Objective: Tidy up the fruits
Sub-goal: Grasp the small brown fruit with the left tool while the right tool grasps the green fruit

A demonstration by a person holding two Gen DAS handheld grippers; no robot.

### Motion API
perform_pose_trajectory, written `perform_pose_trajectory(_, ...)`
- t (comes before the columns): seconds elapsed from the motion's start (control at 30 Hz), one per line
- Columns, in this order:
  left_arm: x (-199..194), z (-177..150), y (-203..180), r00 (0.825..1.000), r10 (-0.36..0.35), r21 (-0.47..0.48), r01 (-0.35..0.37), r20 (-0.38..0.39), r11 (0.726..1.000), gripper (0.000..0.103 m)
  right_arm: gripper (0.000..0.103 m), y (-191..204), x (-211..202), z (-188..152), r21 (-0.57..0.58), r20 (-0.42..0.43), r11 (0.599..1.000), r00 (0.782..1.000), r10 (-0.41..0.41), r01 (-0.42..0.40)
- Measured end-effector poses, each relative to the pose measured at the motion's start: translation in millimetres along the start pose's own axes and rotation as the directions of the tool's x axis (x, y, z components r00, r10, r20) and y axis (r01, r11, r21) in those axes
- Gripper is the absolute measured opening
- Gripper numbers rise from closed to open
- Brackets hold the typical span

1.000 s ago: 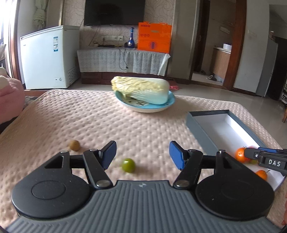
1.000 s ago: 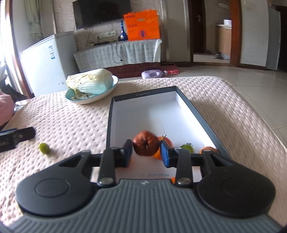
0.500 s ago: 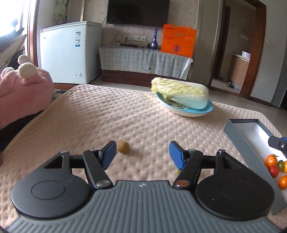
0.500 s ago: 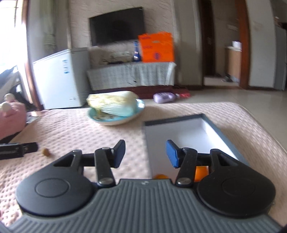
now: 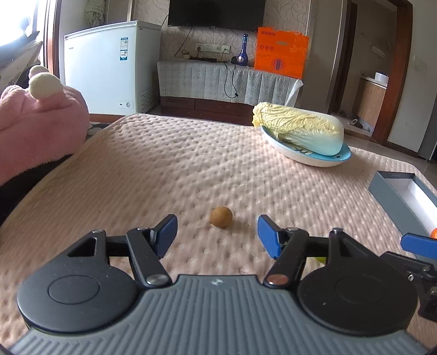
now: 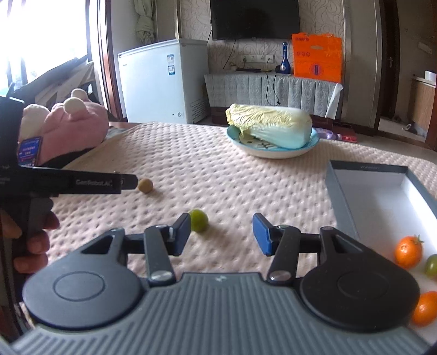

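Room, far left: a bright window with a tied curtain, then a white chest freezer (image 5: 109,68) against the wall.
Room, far middle: a dark television (image 5: 215,13) on patterned wallpaper, above a low cabinet under a grey cloth (image 5: 224,82); on it stand a blue bottle (image 5: 243,50) and an orange box (image 5: 281,52).
Room, far right: a wooden door frame opening onto another room.
Surface: a table under a pink quilted cover (image 5: 169,169) with a raised dot pattern.
Left edge: a pink plush toy (image 5: 35,120) lies at the table's left side.
Left claw (image 5: 217,232): open wide and empty, low over the cover.
Brown fruit (image 5: 221,216): small and round, on the cover just beyond the left claw's gap, between its blue pads, apart from both.
Right claw (image 6: 221,232): open and empty, to the right of the left claw.
Green fruit (image 6: 198,220): on the cover, right against the right claw's left pad; whether it touches cannot be told.
Far middle-right: a blue plate (image 6: 273,153) carries a napa cabbage (image 6: 270,127) lying on its side.
Right: a grey box (image 6: 338,196) with a white inside, open on top, lies on the cover.
In the box, near end: two orange fruits (image 6: 408,251) and a green one (image 6: 431,265), close together.
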State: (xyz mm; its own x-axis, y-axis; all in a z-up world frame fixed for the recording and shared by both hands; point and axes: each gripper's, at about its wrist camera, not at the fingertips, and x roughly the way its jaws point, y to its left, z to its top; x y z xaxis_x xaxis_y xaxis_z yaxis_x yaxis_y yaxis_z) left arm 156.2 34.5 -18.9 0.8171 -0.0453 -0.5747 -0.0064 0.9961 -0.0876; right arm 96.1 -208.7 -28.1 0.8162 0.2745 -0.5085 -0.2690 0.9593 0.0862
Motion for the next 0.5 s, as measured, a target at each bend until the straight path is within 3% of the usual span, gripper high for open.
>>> perform_pose_trajectory(0.17, 21.3, -4.8, -0.8, 1.000, 0.013, 0.002, -0.013, -0.021, 1.000, 0.069, 0.052, 4.5, 13.9, -7.8, 0.008, -0.033, 1.000, 0.999, 0.007, -0.007)
perform_pose_trajectory(0.23, 29.2, -4.9, 1.0, 1.000, 0.003, -0.002, -0.004, -0.031, 1.000, 0.062, 0.052, 7.5, 20.2, -9.0, 0.013, -0.042, 1.000, 0.999, 0.022, -0.022)
perform_pose_trajectory(0.5, 45.5, -4.1, 4.0, 0.999, -0.024, -0.016, 0.024, -0.035, 1.000, 0.055, 0.051, 15.2, 47.2, -6.4, -0.020, -0.071, 0.999, 0.997, 0.044, -0.045)
